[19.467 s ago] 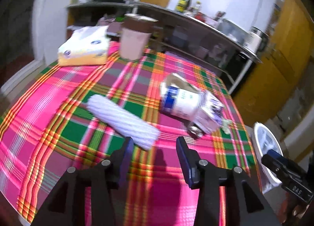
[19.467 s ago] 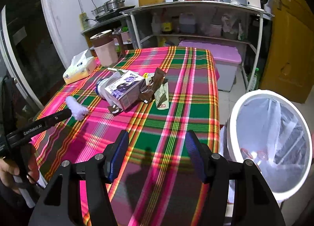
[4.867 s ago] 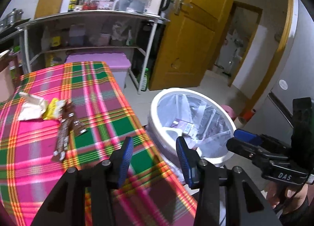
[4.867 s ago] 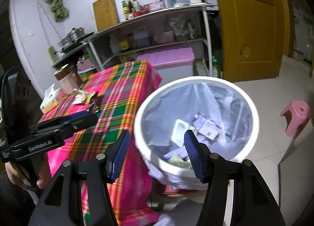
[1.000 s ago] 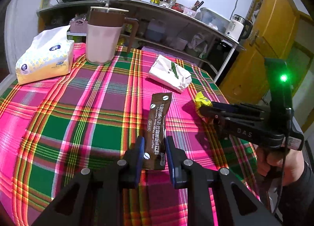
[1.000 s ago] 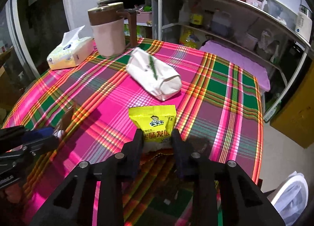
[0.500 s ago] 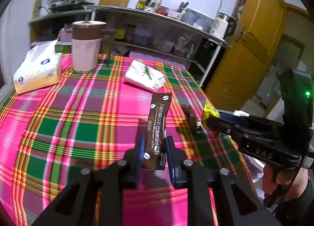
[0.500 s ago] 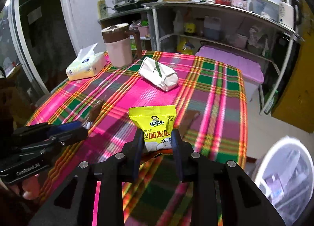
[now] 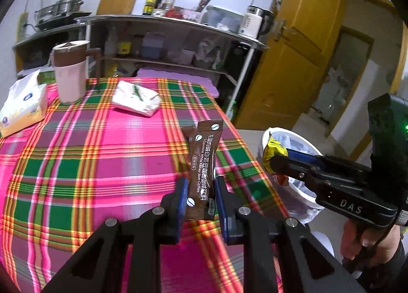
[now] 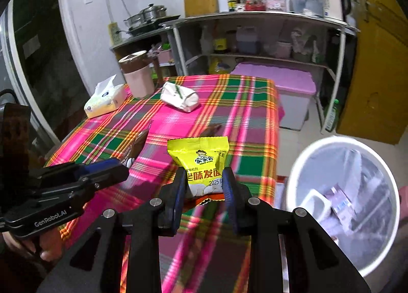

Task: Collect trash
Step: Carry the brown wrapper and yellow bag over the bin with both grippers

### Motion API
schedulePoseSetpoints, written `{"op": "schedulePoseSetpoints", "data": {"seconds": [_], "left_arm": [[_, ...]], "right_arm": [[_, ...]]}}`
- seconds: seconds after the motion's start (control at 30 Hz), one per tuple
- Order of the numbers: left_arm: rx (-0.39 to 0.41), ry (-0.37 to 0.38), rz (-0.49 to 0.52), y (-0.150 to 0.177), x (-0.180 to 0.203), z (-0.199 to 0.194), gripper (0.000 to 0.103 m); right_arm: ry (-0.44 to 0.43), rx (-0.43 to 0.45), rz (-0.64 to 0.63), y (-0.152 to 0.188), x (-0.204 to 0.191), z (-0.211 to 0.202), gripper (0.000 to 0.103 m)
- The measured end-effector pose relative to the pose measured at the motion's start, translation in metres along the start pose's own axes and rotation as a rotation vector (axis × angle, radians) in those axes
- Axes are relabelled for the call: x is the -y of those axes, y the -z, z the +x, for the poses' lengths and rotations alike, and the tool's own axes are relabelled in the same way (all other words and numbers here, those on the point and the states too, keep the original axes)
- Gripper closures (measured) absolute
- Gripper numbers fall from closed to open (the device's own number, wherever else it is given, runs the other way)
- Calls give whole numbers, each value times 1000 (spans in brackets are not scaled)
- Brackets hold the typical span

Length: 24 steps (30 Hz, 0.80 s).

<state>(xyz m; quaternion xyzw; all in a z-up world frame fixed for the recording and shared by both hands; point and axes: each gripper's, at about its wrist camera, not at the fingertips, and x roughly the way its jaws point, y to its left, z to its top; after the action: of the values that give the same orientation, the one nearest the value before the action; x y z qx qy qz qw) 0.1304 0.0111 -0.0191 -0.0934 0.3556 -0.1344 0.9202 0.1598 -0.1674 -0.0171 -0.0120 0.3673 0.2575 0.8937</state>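
My left gripper (image 9: 200,197) is shut on a brown coffee sachet (image 9: 204,165) and holds it upright above the table's right edge. My right gripper (image 10: 204,186) is shut on a yellow snack packet (image 10: 201,160), held above the table's near corner. The right gripper with its yellow packet (image 9: 271,154) also shows in the left wrist view, in front of the white bin. The white trash bin (image 10: 301,163) with a clear liner stands on the floor right of the table and holds several wrappers. A crumpled white paper bag (image 10: 179,96) lies on the plaid tablecloth (image 10: 244,112).
A pink jug with a brown lid (image 9: 70,74) and a tissue pack (image 9: 21,107) stand at the table's far left. A metal shelf unit (image 10: 255,38) and a pink box (image 10: 275,81) are behind the table. A yellow door (image 9: 295,63) is to the right.
Both grippers have lifted their packets off the table and swung right, toward the bin. The bin now shows larger in both views.
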Motion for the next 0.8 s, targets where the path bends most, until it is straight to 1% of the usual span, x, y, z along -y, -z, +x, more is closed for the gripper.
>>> {"op": "schedulePoseSetpoints", "data": {"seconds": [0.33, 0.6, 0.8], "left_arm": [[-29, 59, 70, -3, 46, 17, 81], [-64, 126, 142, -9, 89, 45, 81], [-87, 170, 183, -13, 115, 67, 81]], "right_arm": [[68, 30, 87, 16, 43, -32, 73], [142, 33, 179, 32, 86, -48, 73], [180, 22, 228, 44, 114, -54, 73]]}}
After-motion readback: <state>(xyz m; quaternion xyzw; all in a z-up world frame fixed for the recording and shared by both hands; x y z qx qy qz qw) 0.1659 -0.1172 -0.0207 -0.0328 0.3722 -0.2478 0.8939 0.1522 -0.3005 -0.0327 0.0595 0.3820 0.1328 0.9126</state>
